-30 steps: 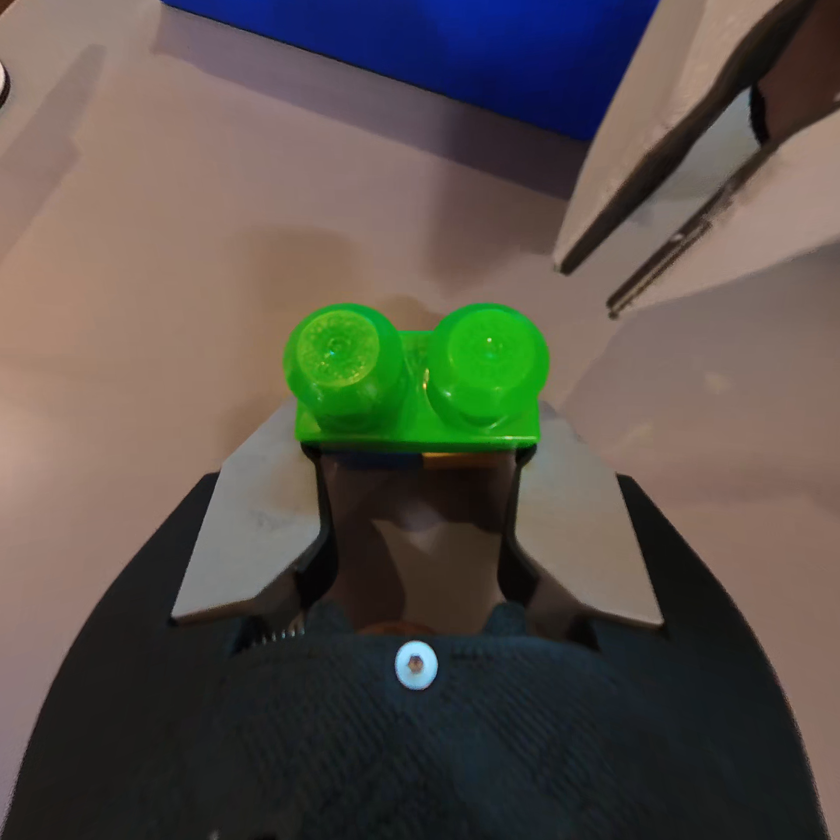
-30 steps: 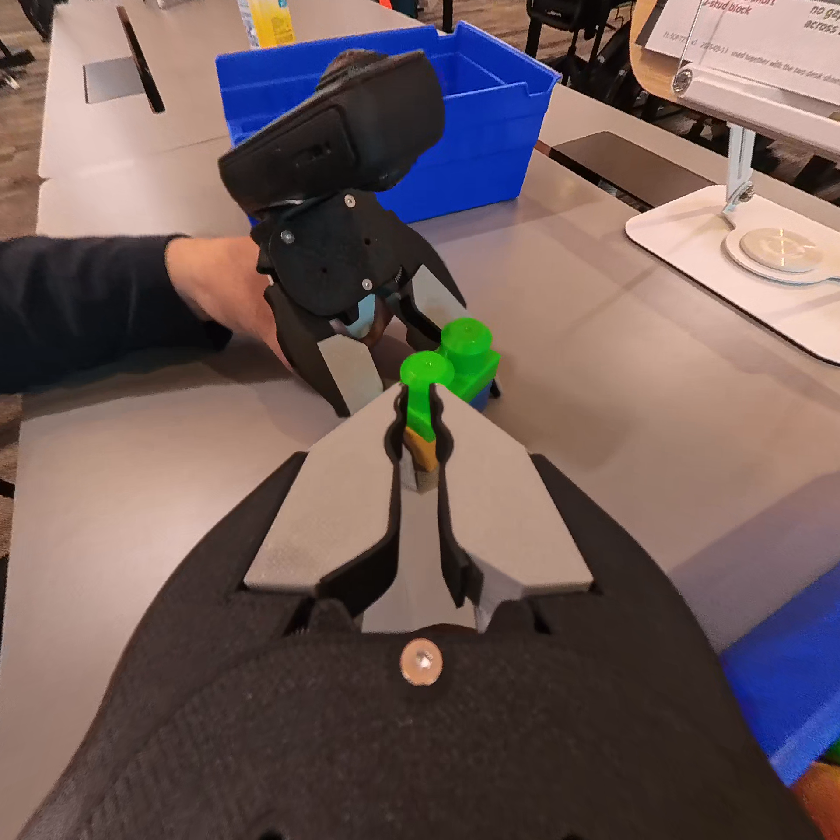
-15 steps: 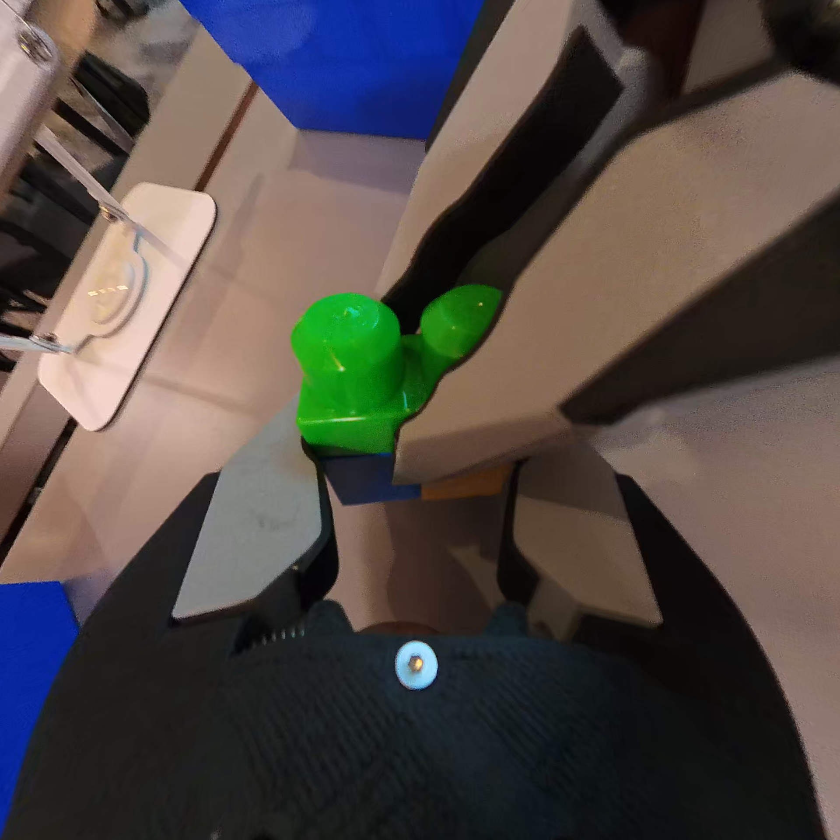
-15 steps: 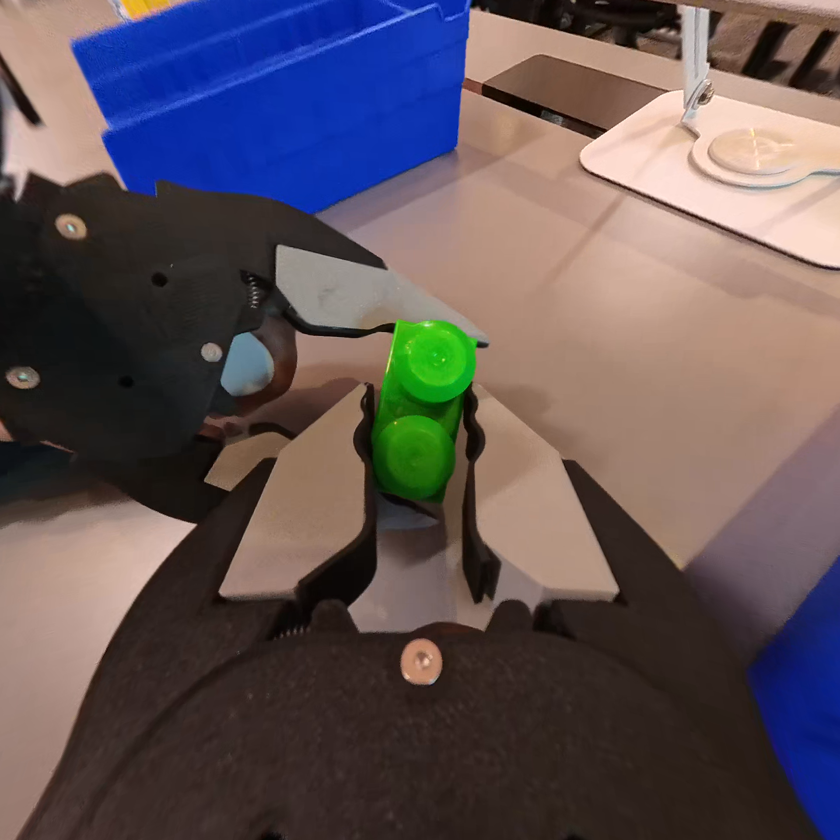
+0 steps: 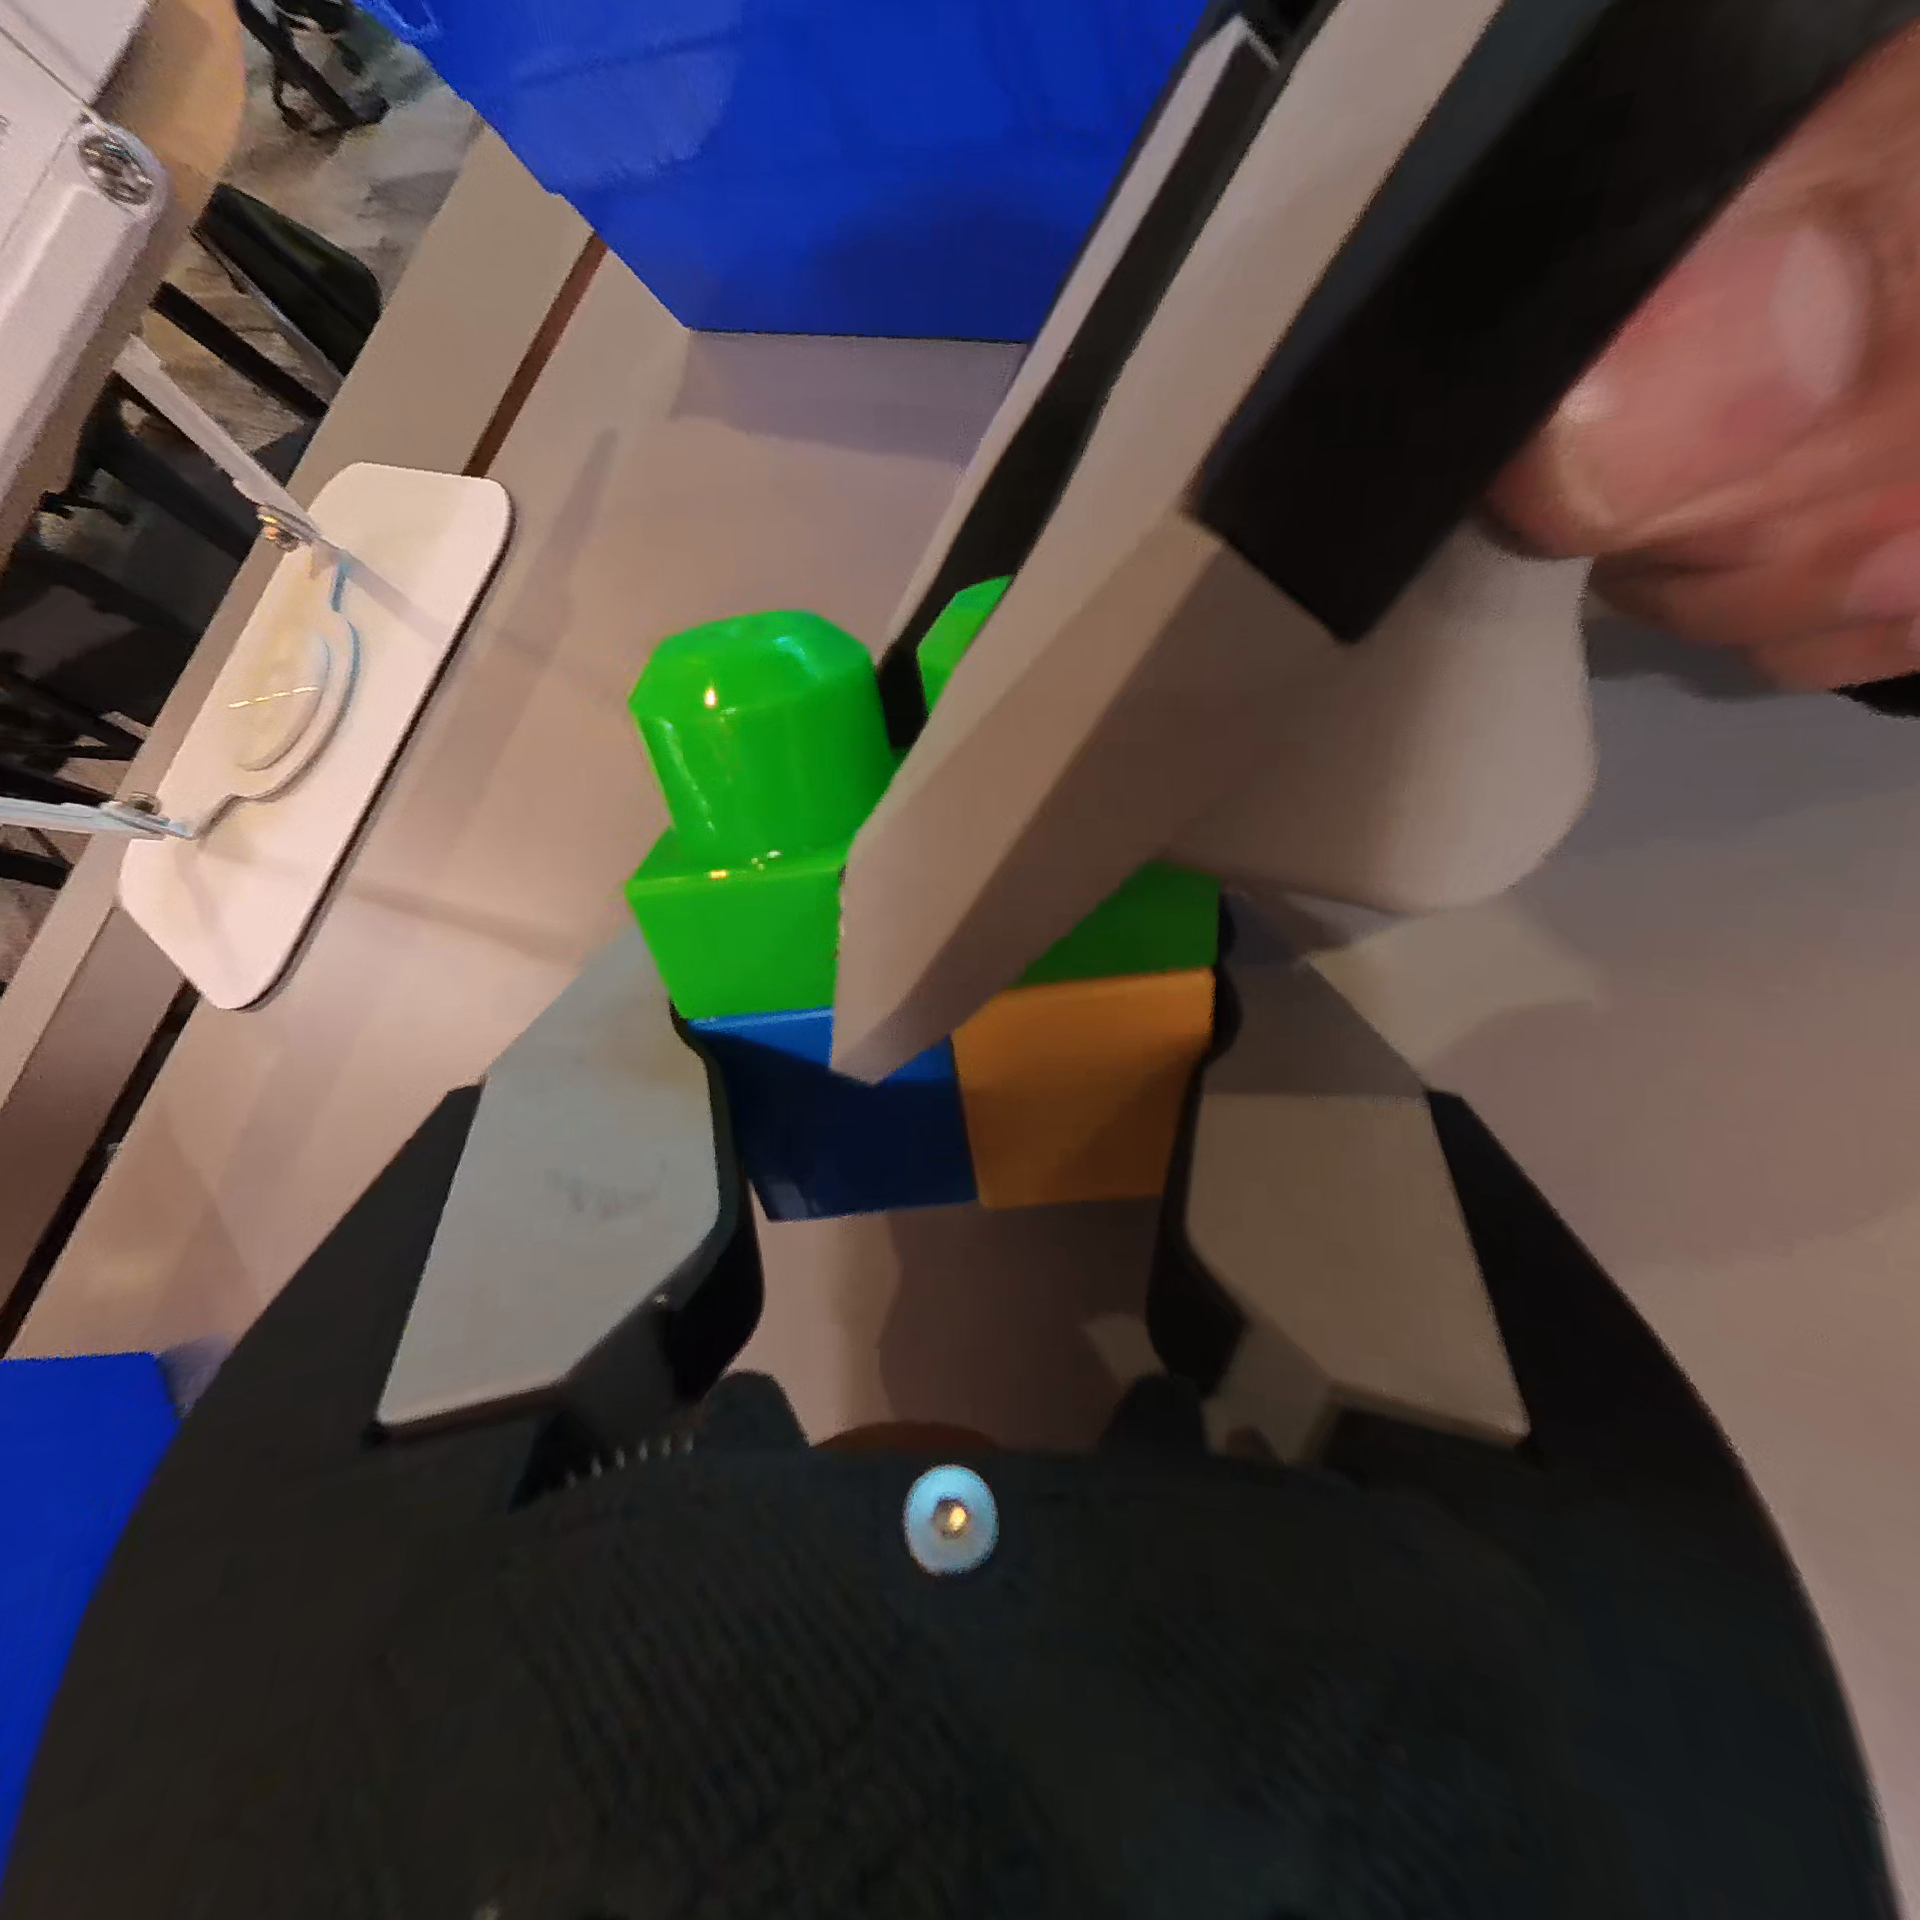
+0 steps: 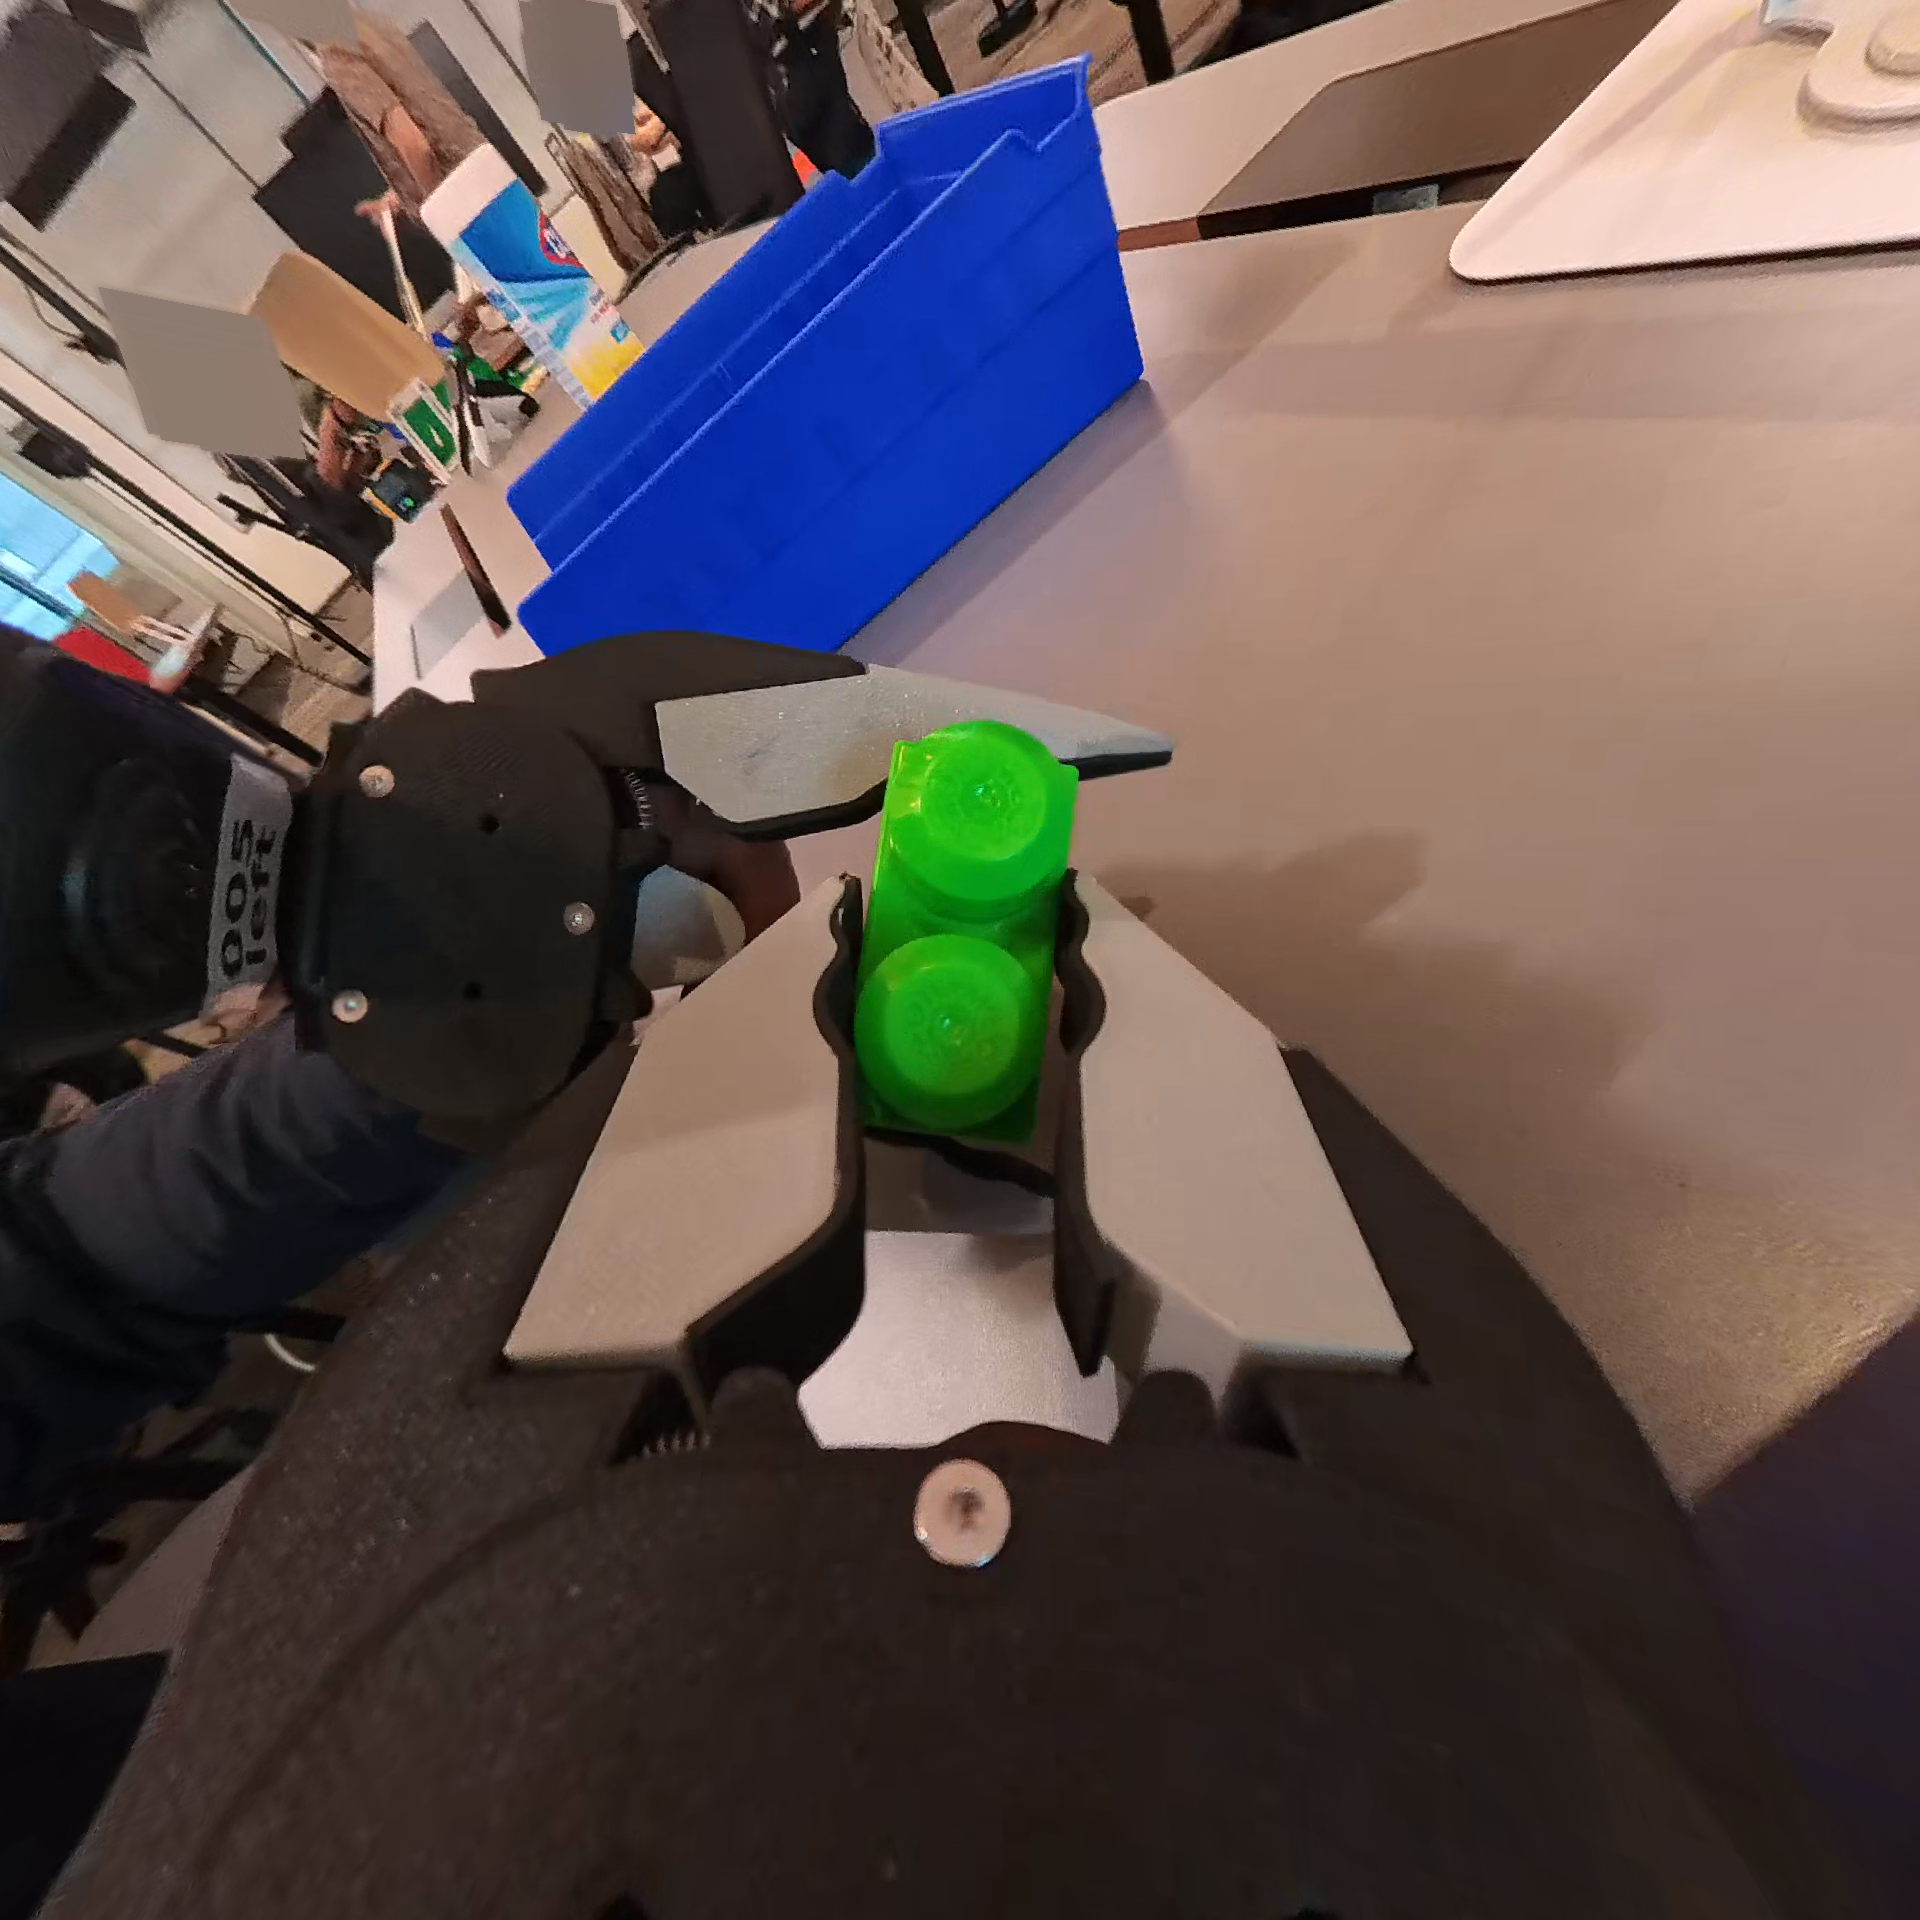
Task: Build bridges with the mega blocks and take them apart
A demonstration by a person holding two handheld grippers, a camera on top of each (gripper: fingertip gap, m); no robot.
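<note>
Change since a moment before: both grippers and the blocks had been lifted and turned, so the blue and orange blocks under the green one showed far more in the left wrist view than half a second earlier; the table now tilted across both views.
Left gripper (image 5: 961,1049): jaws spread wide around the two lower blocks, one finger beside the blue block, the other beside the orange block. Dark pads lay right against the outer faces of the pair, pinching them.
Right gripper (image 6: 954,956): fingers closed on the long sides of the green block, the wavy black pads pressed to it on both sides.
Green block (image 6: 961,935): a two-stud piece, seen stud-end on from the right wrist; it sat on top of the other two.
Blue block (image 5: 831,1122): under the green block's left half, touching the orange one.
Orange block (image 5: 1081,1091): under the green block's right half.
Place of the blocks: held in the air between the two tools, above the grey table (image 6: 1455,623).
Blue bin (image 6: 852,416): on the table beyond the grippers, well apart from the blocks.
White stand base (image 5: 312,727): flat on the table, off to the left in the left wrist view.
Hand (image 5: 1745,416): a person's fingers on the right gripper's body, blurred.
</note>
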